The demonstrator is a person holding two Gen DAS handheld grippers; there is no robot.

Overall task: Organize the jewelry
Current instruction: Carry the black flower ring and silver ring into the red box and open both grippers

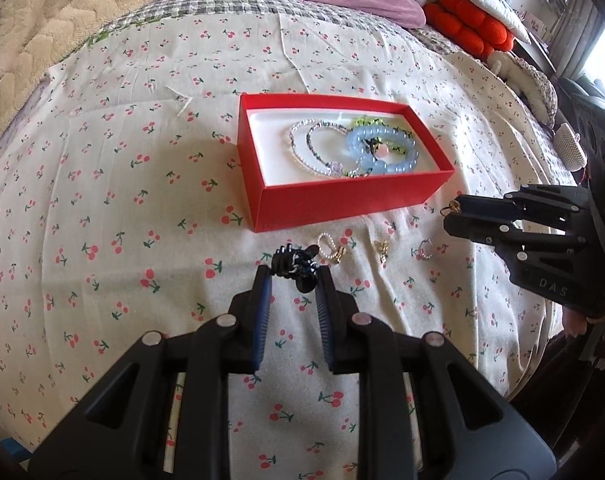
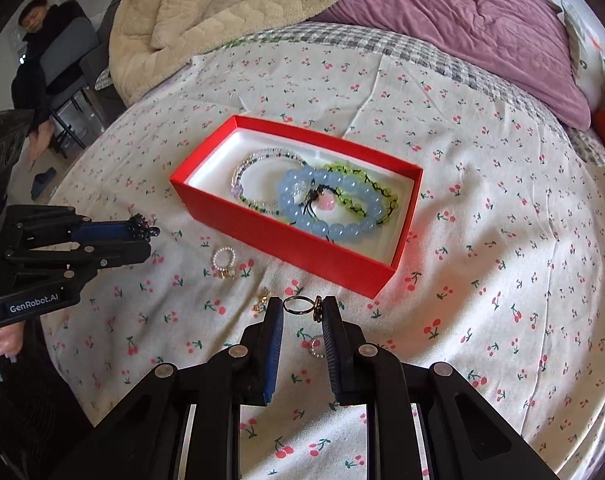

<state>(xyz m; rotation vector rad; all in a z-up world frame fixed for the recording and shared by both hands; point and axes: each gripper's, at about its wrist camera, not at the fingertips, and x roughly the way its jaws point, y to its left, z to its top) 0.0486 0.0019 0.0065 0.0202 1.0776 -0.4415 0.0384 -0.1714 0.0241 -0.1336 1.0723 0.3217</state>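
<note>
A: Bed [image 1: 102, 184], cherry sheet; red box [image 1: 342, 196] mid-bed holds bracelets [image 2: 326, 204]. Left tongs [image 1: 292, 276] pinch a black piece [image 1: 296, 266], right tongs [image 2: 302, 307] a ring [image 2: 296, 305].

B: Carry both over the rim before letting go. Black piece unclear; small rings [image 1: 424, 249] by the near wall tiny.
</note>
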